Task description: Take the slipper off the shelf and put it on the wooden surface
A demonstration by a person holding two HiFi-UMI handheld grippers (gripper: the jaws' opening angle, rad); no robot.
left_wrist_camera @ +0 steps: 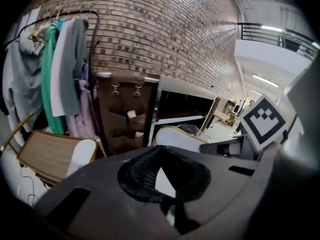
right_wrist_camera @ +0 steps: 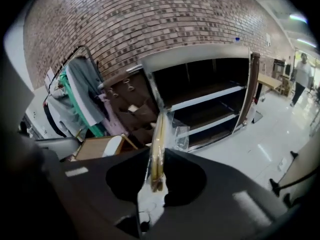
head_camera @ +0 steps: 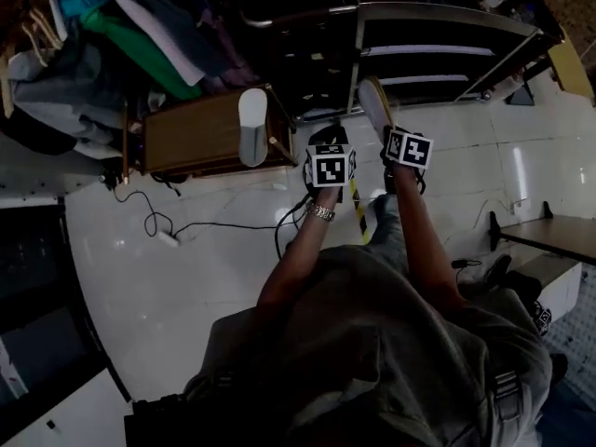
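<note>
A pale slipper (head_camera: 375, 108) in clear plastic hangs in front of the dark shelf unit (head_camera: 438, 49), toe up, with my right gripper (head_camera: 385, 138) shut on its lower end. In the right gripper view the slipper (right_wrist_camera: 158, 144) stands edge-on between the pads. My left gripper (head_camera: 328, 138) hovers just left of it, shut and holding nothing; its tips (left_wrist_camera: 160, 165) meet with only floor behind them. The wooden surface (head_camera: 191, 138), a low table, stands to the left with another white slipper (head_camera: 252, 127) lying on it.
A rack of hanging clothes (head_camera: 121, 26) stands behind the wooden table. Cables and a plug (head_camera: 168, 236) trail across the glossy white floor. A dark bench (head_camera: 549, 236) sits at the right. A person (right_wrist_camera: 302, 69) stands far off at the right.
</note>
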